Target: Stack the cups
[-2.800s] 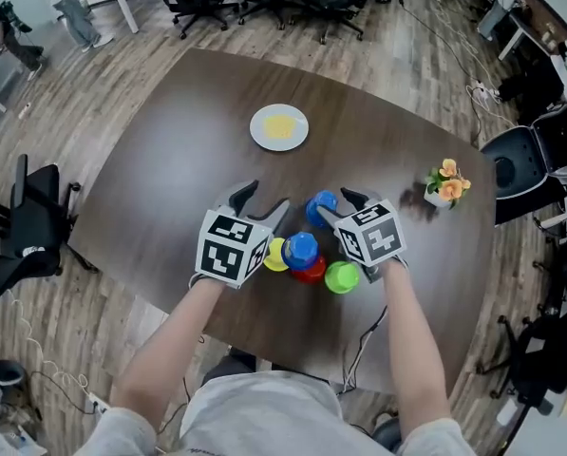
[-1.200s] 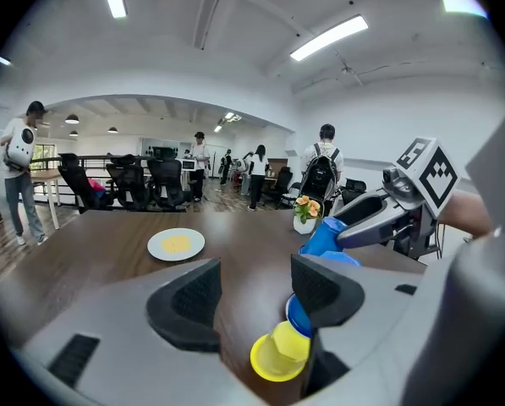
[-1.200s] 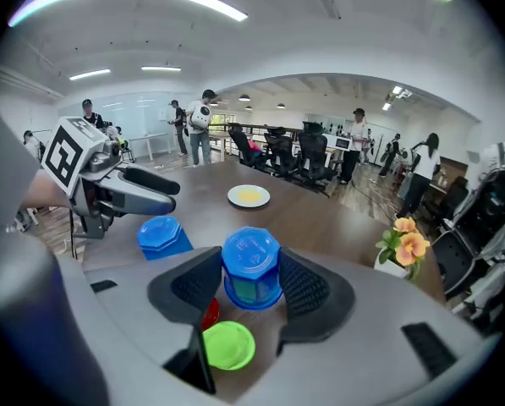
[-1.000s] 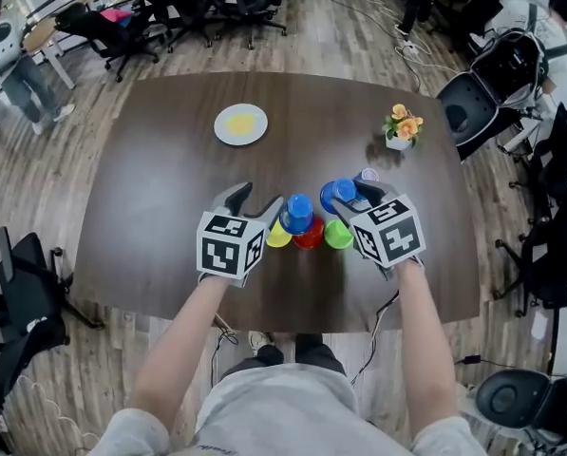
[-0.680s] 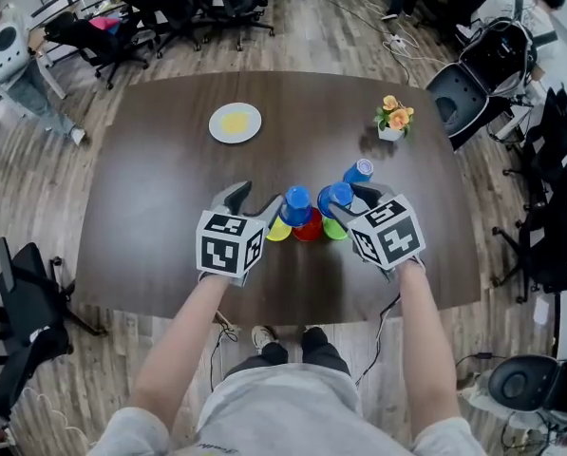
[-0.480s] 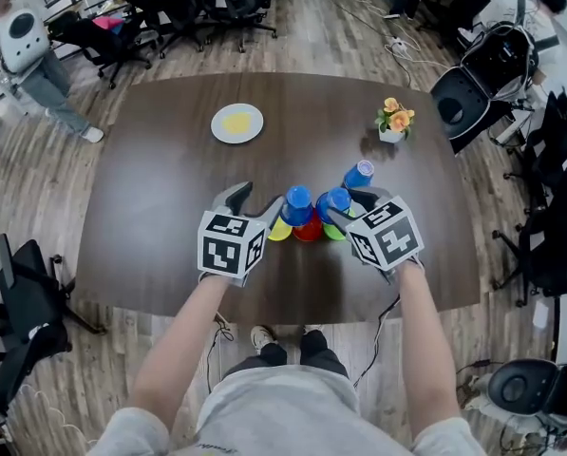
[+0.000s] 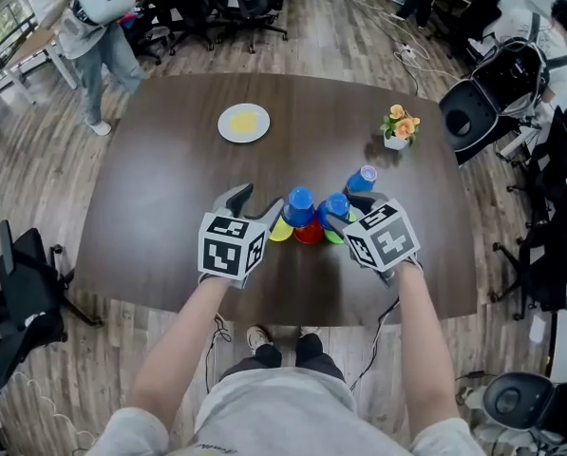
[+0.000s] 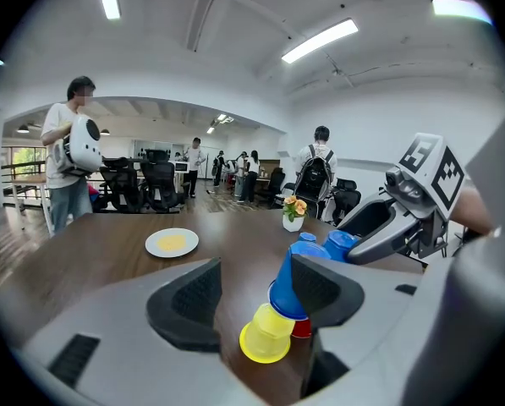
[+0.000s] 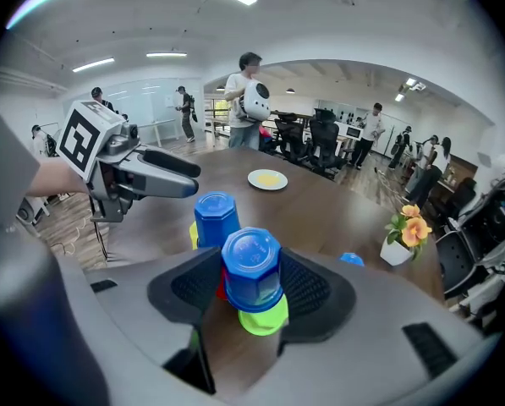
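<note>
My right gripper (image 7: pixel 344 209) is shut on an upturned blue cup (image 9: pixel 251 267), which it holds right over an upturned green cup (image 9: pixel 267 315). To its left a second blue cup (image 7: pixel 300 203) sits upturned on a red cup (image 7: pixel 309 235). A yellow cup (image 8: pixel 269 342) lies tilted against that pair on the left. My left gripper (image 7: pixel 261 200) is open just left of the group, and the yellow cup lies loose between its jaws, untouched. A third blue cup (image 7: pixel 362 179) stands alone farther back on the right.
On the dark oval table (image 7: pixel 169 188) a white plate (image 7: pixel 243 122) with something yellow lies at the back and a small flower pot (image 7: pixel 397 129) at the back right. Office chairs (image 7: pixel 478 112) ring the table. A person (image 7: pixel 98 8) stands beyond the far left corner.
My right gripper has carried its blue cup a little leftward and down, close over the green cup. The left gripper has stayed put. The person in the background has walked nearer the table.
</note>
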The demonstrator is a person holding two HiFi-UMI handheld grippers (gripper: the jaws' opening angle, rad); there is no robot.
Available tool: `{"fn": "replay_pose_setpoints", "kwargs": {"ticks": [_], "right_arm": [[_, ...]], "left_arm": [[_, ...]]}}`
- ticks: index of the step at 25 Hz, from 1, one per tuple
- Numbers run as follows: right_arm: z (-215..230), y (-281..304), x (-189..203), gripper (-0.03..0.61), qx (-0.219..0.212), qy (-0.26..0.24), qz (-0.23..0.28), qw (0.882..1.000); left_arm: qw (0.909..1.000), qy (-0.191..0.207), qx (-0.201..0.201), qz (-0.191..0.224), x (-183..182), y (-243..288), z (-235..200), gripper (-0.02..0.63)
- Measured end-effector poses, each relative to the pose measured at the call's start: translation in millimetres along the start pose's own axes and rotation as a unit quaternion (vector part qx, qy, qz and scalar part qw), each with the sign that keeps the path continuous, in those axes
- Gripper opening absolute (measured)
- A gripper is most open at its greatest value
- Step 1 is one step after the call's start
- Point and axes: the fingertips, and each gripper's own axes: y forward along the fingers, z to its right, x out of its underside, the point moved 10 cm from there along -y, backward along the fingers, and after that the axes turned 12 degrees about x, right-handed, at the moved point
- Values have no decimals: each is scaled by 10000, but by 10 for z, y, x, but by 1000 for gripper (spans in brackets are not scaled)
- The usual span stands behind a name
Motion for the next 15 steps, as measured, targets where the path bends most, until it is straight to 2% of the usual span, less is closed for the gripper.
{"fn": "replay_pose_setpoints", "kwargs": {"ticks": [7,15], "right_arm": [[-30,45,-26,219,-118,2,18,9999],[25,-73,-55,219,-128,184,262,9994]], "left_arm": [[10000,-5,-69,46,-38,-36,-37,258],[9998,124,-25,157,-178,-33,37,258]]}}
